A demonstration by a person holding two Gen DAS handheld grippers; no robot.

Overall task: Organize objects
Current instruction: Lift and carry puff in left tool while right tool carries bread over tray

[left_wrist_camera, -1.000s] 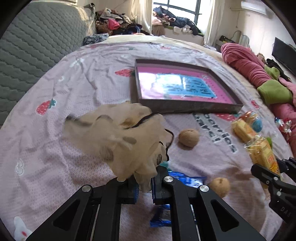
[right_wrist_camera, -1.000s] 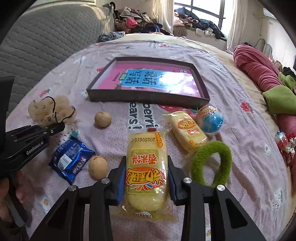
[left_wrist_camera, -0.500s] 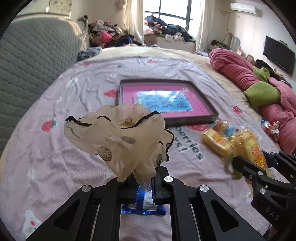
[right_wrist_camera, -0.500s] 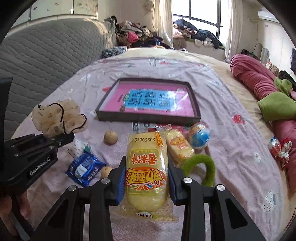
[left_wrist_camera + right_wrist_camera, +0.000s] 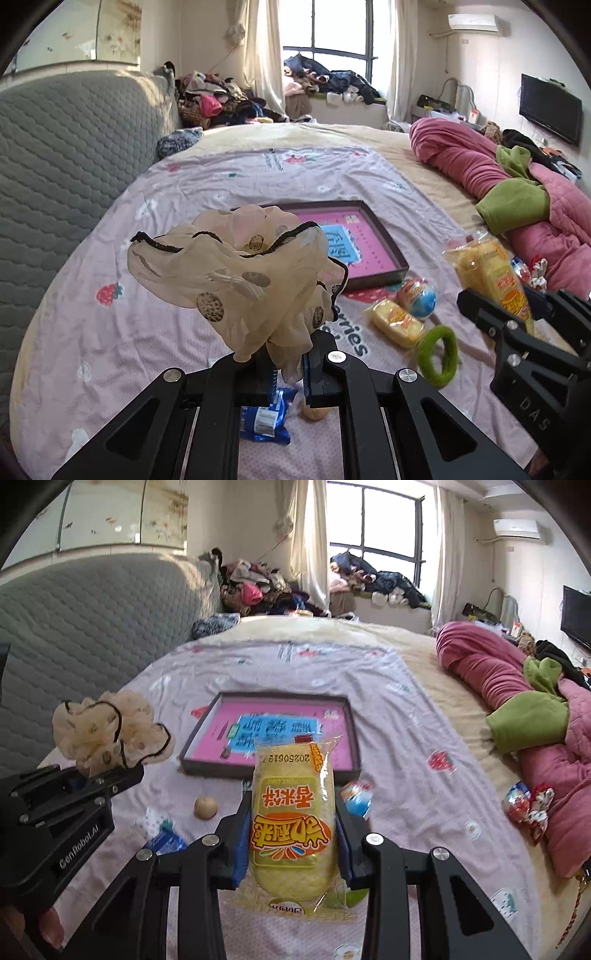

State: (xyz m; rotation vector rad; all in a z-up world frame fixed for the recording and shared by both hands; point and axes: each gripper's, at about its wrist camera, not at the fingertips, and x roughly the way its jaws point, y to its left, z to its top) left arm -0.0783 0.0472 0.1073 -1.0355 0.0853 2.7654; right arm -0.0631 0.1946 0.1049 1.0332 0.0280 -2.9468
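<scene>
Cream chiffon, spotted and edged with black cord, forms the scrunchie (image 5: 236, 280) clamped between the fully closed jaws of the left gripper (image 5: 288, 373), which points obliquely downward over the pink strawberry-print sheet (image 5: 155, 332). The right gripper (image 5: 291, 845) has the same downward tilt, its jaws closed on the sides of a yellow snack packet (image 5: 291, 819) held upright between the pads. Compared with one second ago, both grippers have risen: the sheet items appear smaller, and more of the window and walls is in frame. The scrunchie and the packet are both clear of the bed. The shallow box (image 5: 273, 734), dark-walled with a pink and blue interior, sits beyond both grippers and contains no loose item. Count on the sheet: one small yellow packet (image 5: 397, 323), one blue ball-shaped wrapped item (image 5: 419, 297), one green ring scrunchie (image 5: 437, 356), one blue wrapper (image 5: 264, 417), two walnuts (one (image 5: 205, 806) in the right view, one (image 5: 314, 411) under the left gripper).
</scene>
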